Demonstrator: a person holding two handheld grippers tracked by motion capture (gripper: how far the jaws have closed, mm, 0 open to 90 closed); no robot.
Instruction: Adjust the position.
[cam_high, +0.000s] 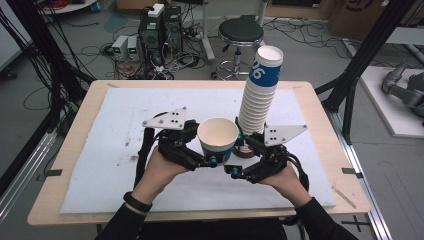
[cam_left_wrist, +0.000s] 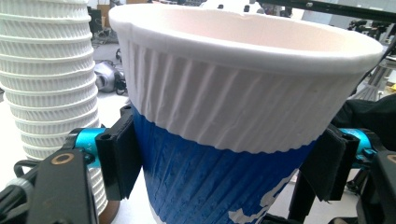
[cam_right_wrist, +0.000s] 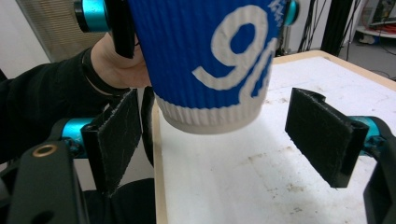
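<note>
Forearms in dark sleeves come in at the near edge, one claw in each of my hands. My left gripper (cam_high: 212, 161) is closed on a single paper cup (cam_high: 218, 139), its pads pressing the blue lower wall from both sides; the cup is upright, mouth up, lifted clear of the white mat (cam_high: 125, 150), near the middle of the table. My right gripper (cam_high: 232, 170) sits just right of it and lower, jaws parted and holding nothing; in the right gripper view the cup's base hangs above and between the two pads, touching neither. Just beyond stands the tall stack of cups (cam_high: 257, 97), leaning slightly to the right. Risks, as I judge them: the ribbed paper wall is soft, so a harder squeeze could dent it, while a looser one lets the tapered cup slide down. A sideways move of the right claw could knock the leaning stack over. Surface: white mat with scuffs and dark specks, on a light wooden table (cam_high: 320, 115). Room: grey floor, a black stool (cam_high: 241, 32) beyond the far edge, computer towers (cam_high: 160, 30) and loose cables far left.
</note>
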